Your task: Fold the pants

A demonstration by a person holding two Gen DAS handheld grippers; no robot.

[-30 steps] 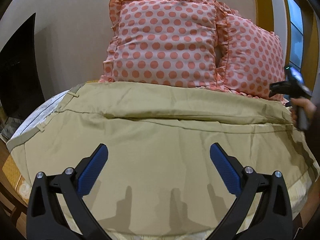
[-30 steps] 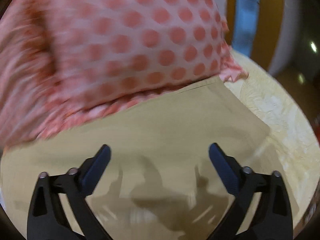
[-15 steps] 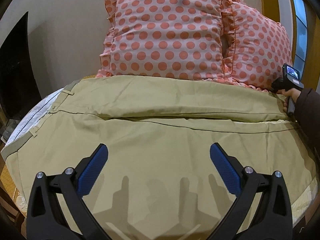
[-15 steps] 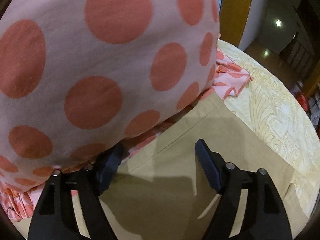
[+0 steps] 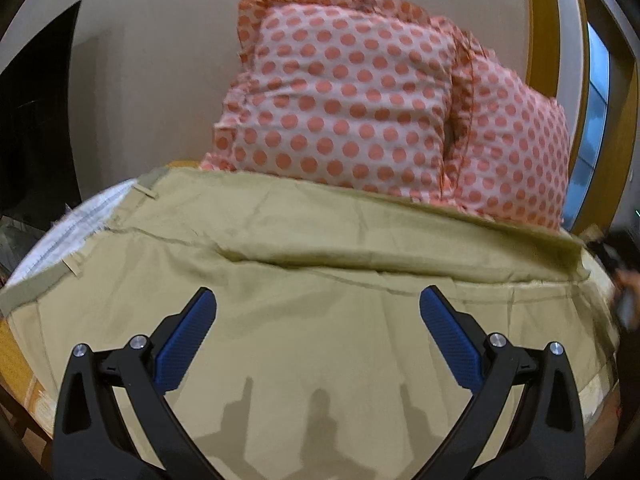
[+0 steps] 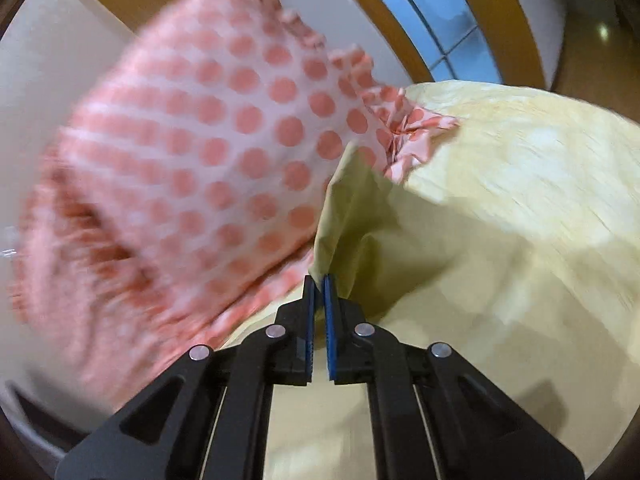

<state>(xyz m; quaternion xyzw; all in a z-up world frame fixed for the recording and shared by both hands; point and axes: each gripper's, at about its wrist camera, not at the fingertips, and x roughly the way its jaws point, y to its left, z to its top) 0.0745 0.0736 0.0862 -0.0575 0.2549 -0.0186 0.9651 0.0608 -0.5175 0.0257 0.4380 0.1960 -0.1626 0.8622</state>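
Khaki pants lie spread across the bed, waistband at the left, legs running to the right. My left gripper is open and empty, hovering over the middle of the pants. My right gripper is shut on the hem end of the far pant leg and holds it lifted off the bed, next to the pillow. The right gripper shows only as a dark blur at the right edge of the left wrist view.
Two pink polka-dot pillows stand against the wall behind the pants; one is close to the right gripper. The cream bedspread extends right. A window is behind. The bed's left edge drops off.
My right gripper closed on the pant leg hem beside the pillow and lifted it. The far leg's edge rose at the right. My left gripper stayed open over the pants.
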